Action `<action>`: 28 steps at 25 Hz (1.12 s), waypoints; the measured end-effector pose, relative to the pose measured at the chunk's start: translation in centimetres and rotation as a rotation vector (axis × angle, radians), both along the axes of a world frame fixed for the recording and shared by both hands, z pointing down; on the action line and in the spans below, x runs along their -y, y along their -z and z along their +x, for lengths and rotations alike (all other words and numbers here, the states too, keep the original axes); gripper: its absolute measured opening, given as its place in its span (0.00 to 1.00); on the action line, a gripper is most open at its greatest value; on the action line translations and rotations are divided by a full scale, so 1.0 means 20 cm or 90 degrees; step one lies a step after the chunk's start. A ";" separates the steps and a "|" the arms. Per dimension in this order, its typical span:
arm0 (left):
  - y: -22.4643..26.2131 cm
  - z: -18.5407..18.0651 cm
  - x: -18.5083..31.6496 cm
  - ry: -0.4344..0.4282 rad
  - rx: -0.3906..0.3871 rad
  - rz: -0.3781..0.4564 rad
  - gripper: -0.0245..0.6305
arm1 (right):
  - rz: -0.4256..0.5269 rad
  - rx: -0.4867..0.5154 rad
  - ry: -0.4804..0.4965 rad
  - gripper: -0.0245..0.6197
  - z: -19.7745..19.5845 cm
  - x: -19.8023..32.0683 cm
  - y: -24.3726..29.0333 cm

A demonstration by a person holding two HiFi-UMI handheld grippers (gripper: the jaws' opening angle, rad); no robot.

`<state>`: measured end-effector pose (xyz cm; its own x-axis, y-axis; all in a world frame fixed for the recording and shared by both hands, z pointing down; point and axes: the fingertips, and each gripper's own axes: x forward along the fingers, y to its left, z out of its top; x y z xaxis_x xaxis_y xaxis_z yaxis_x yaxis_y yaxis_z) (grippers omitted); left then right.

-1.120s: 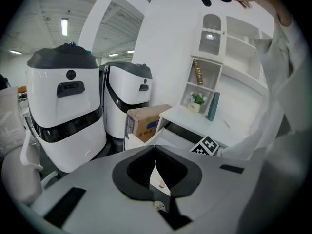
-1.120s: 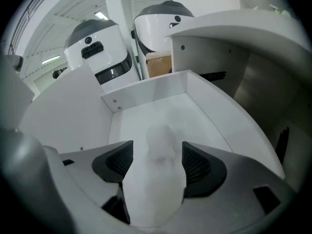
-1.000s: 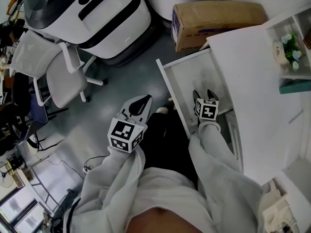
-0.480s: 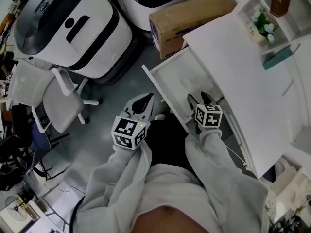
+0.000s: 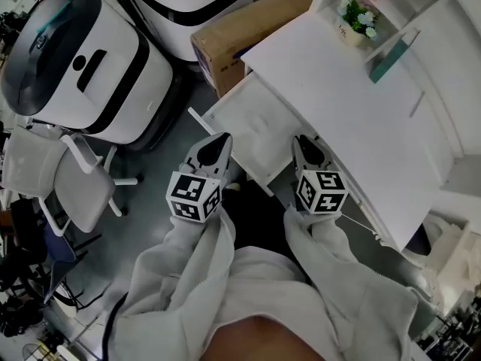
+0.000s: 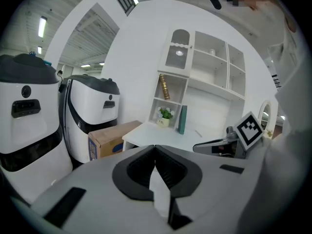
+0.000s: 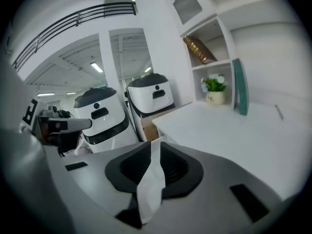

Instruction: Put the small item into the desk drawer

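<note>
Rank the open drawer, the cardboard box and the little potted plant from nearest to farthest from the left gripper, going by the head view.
1. The open drawer: right beside the left gripper, just ahead and to its right.
2. The cardboard box: beyond the drawer's far end, straight ahead.
3. The potted plant: at the back of the desk, far off to the right.

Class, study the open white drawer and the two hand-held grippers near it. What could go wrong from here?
1. The drawer stands pulled out, and the left hand-held gripper and right hand-held gripper hover close to its front edge: a careless move could knock it.
2. The right jaws are closing with a pale strip showing between them; I cannot tell whether that is the small item, and none shows in the drawer, so it might be shut empty.
</note>
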<state>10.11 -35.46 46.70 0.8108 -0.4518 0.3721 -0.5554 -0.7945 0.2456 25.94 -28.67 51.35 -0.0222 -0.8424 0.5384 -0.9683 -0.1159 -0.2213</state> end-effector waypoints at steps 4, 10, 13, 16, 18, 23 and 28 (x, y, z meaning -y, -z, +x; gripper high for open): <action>0.06 0.08 0.02 -0.010 -0.012 0.027 0.06 | 0.066 -0.047 -0.028 0.13 0.08 -0.07 0.21; 0.15 0.20 0.03 -0.035 -0.025 0.054 0.06 | 0.129 -0.081 -0.066 0.10 0.17 -0.14 0.40; 0.18 0.22 0.03 -0.039 -0.030 0.061 0.06 | 0.141 -0.091 -0.069 0.10 0.19 -0.14 0.43; 0.20 0.23 0.04 -0.036 -0.029 0.068 0.06 | 0.152 -0.099 -0.080 0.09 0.21 -0.14 0.46; 0.21 0.21 0.04 -0.031 -0.029 0.073 0.06 | 0.161 -0.106 -0.090 0.09 0.22 -0.14 0.47; 0.23 0.17 0.06 -0.023 -0.034 0.077 0.06 | 0.177 -0.107 -0.084 0.09 0.20 -0.11 0.50; 0.23 0.15 0.06 -0.022 -0.034 0.076 0.06 | 0.170 -0.100 -0.068 0.09 0.16 -0.07 0.48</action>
<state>13.13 -36.66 42.07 0.8439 -0.4617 0.2731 -0.5159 -0.8381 0.1775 29.20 -27.30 41.73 0.1394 -0.9472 0.2887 -0.9786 -0.1763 -0.1061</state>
